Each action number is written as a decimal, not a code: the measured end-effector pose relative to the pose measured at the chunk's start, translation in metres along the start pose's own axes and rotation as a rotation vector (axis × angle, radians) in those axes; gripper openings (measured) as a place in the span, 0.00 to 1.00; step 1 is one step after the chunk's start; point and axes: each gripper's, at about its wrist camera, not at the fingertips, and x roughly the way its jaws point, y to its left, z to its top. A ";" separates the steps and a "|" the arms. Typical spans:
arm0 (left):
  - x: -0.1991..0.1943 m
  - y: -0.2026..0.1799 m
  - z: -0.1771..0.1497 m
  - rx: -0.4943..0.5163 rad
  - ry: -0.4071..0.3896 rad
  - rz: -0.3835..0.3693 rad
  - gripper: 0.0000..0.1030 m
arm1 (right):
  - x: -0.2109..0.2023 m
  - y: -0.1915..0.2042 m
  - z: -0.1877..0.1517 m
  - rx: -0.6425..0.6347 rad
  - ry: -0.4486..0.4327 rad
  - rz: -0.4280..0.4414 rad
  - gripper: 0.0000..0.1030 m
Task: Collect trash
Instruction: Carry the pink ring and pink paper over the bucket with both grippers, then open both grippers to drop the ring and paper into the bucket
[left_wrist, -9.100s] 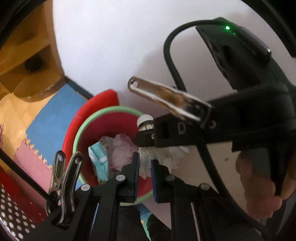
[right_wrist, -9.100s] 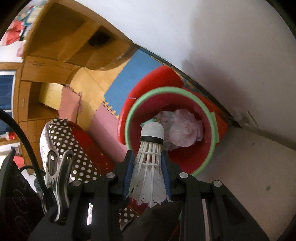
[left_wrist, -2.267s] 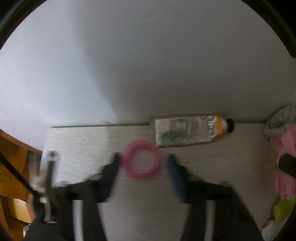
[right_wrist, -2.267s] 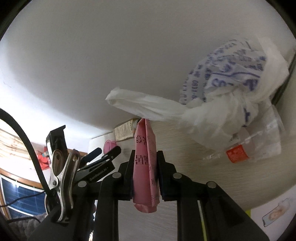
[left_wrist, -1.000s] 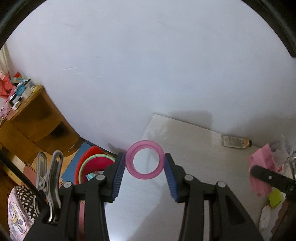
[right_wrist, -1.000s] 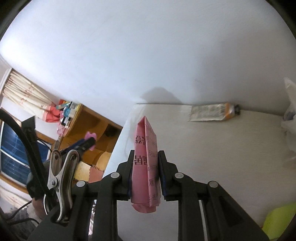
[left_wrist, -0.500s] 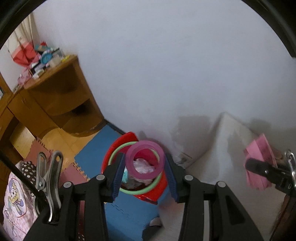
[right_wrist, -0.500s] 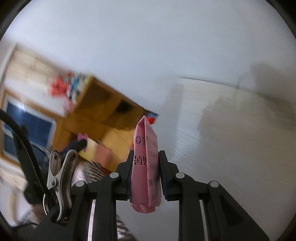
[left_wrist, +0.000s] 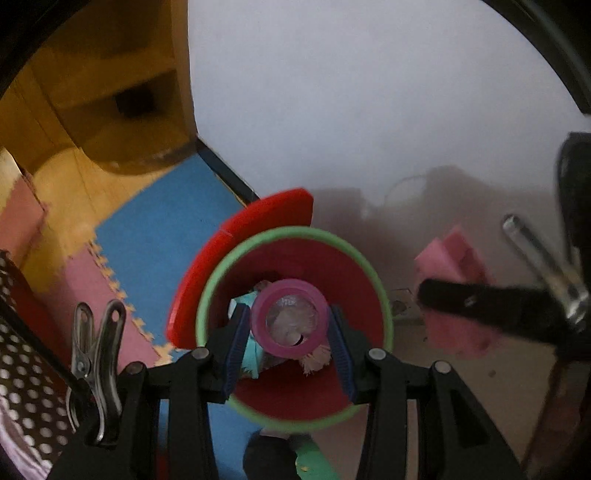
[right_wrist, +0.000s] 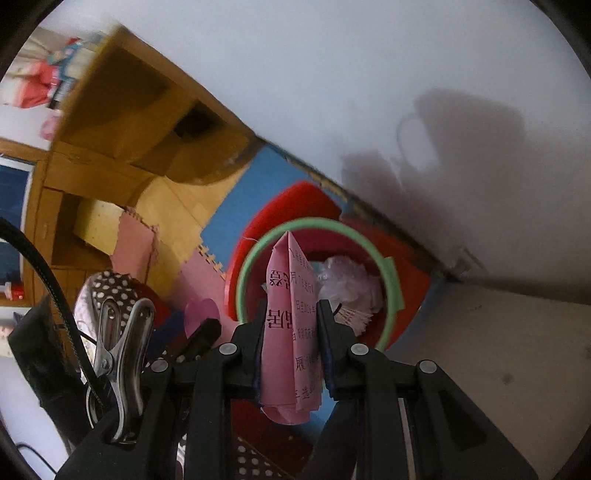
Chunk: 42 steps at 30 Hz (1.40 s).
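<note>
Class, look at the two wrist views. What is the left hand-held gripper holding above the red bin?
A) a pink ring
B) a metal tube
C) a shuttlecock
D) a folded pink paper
A: in the left wrist view the left hand-held gripper clamps a pink ring between its blue pads, over the green-rimmed red bin; the folded pink paper is in the right hand-held gripper.

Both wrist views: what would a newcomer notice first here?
The red bin with the green rim fills both views, on the floor by the wall, with crumpled trash already inside. The left gripper holds a pink ring right over its mouth. Beside it, the right gripper clamps a folded pink paper above the same bin.
</note>
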 end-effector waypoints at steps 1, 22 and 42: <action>0.012 0.004 -0.001 -0.003 0.008 -0.001 0.43 | 0.020 -0.001 0.005 -0.016 0.038 -0.011 0.24; 0.108 0.021 -0.047 -0.022 0.034 0.013 0.43 | 0.109 -0.001 0.016 -0.112 0.240 -0.241 0.26; 0.122 0.052 -0.054 -0.024 0.085 -0.024 0.46 | 0.100 0.048 0.010 -0.428 0.101 -0.558 0.36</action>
